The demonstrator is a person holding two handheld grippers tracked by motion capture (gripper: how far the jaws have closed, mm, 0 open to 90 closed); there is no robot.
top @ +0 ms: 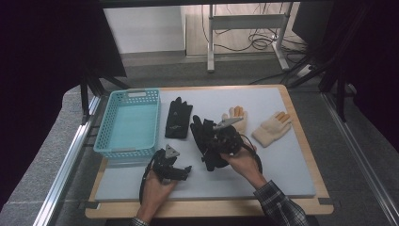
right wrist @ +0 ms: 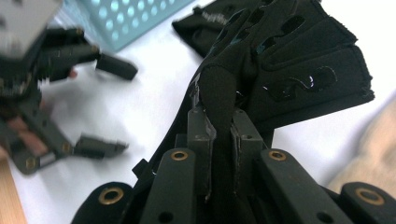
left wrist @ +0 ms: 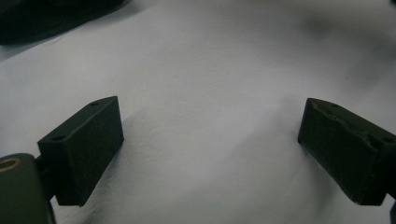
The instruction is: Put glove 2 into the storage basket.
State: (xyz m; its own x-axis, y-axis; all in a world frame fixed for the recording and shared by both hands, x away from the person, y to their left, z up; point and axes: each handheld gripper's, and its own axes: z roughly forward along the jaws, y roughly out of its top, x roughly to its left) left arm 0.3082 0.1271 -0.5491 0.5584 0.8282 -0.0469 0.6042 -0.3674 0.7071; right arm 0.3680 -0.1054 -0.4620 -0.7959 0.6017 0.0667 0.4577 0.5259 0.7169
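The right hand-held gripper [right wrist: 218, 135] pinches a black glove [right wrist: 285, 60] at frame centre; the left hand-held gripper [top: 181, 172], lower left, is spread.

No lettering can be read anywhere (a faint mark on one black glove [right wrist: 212, 18] is too blurred).

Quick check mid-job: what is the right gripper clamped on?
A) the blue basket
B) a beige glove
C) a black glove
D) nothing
C: in the right gripper view, the right gripper has its jaws shut on a fold of the black glove.
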